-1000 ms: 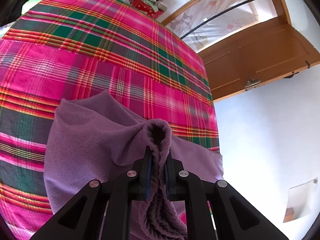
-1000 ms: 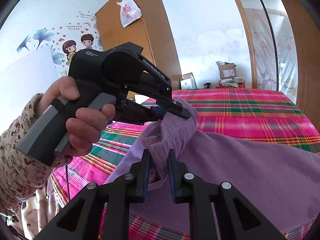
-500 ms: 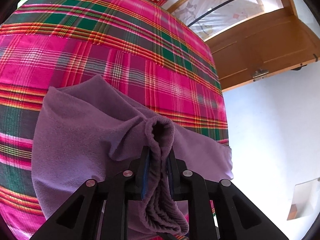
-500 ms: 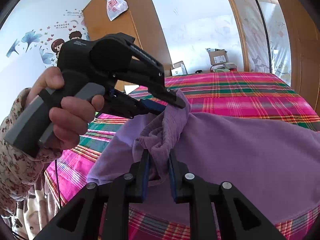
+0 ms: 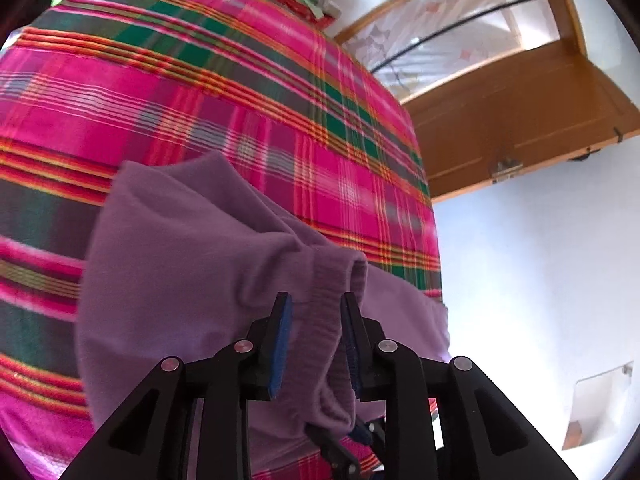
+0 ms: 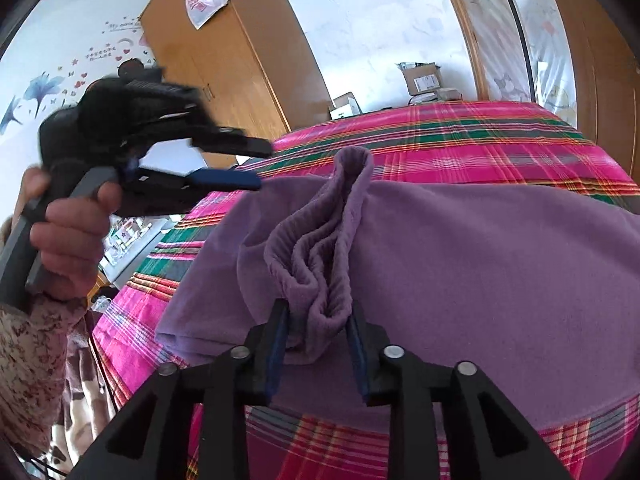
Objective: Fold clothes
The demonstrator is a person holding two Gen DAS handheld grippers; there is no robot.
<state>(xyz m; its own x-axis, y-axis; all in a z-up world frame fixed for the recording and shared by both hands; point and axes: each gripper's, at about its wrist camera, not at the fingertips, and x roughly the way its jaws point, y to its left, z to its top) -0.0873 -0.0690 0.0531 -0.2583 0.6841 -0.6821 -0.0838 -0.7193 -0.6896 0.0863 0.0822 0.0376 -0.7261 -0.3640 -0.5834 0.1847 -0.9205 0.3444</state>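
Note:
A purple fleece garment (image 5: pixel 192 264) lies folded on the plaid bed (image 5: pixel 200 112). Its ribbed hem (image 6: pixel 320 248) is bunched up and stands in a ridge. My left gripper (image 5: pixel 314 300) is open, and the hem shows beyond its spread fingers. In the right wrist view the left gripper (image 6: pixel 256 164) hangs to the left of the cloth, clear of it, held by a hand (image 6: pixel 68 236). My right gripper (image 6: pixel 317 310) is open too, with the bunched hem lying loose between its blue pads (image 6: pixel 276 344). Its tips (image 5: pixel 352 440) show under the cloth in the left wrist view.
The pink and green plaid bed (image 6: pixel 460 136) runs to a wooden wardrobe (image 6: pixel 240 60) and cardboard boxes (image 6: pixel 420 78) at the far wall. A wooden door frame (image 5: pixel 520 120) stands to the right of the bed. The near bed edge (image 6: pixel 340 440) is just below the garment.
Both grippers have opened and let go of the ribbed hem. The left gripper has drawn back to the left, away from the cloth. The garment has settled lower on the bed.

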